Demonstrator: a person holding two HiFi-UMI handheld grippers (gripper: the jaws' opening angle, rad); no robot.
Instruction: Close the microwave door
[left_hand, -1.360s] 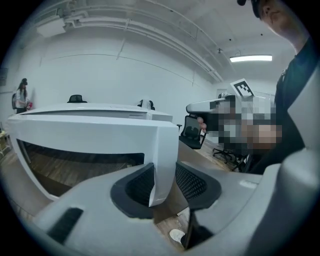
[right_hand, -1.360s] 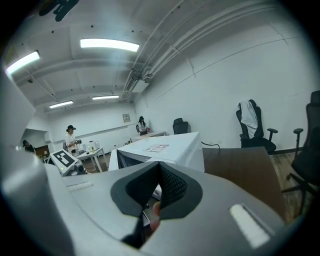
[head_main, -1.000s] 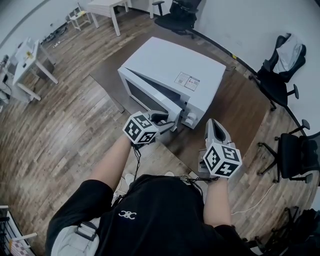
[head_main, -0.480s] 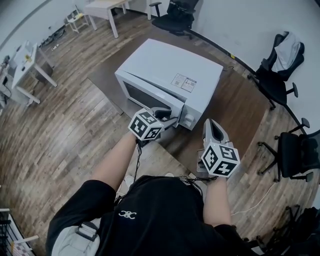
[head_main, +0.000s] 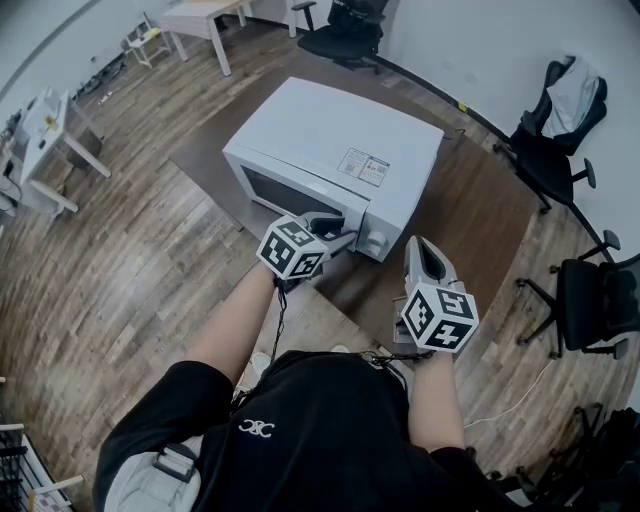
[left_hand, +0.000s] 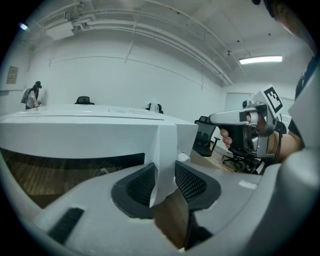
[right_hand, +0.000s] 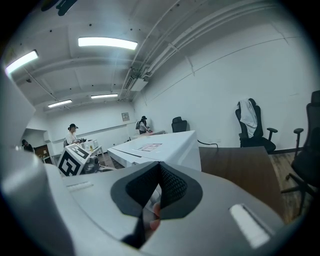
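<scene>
microwave (head_main: 330, 140) on table (head_main: 480, 220), chair (head_main: 558, 150) to its right, desk (head_main: 50, 125) far left

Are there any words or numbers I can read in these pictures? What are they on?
Sticker on the microwave top: print too small to read.
Emblem on the black shirt: looped logo, no clear letters.
Left marker cube and right marker cube: square patterns, no words.

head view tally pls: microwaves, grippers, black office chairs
white box-shaped microwave: 1
handheld two-jaw grippers, left and right: 2
black office chairs: 3
total: 6
</scene>
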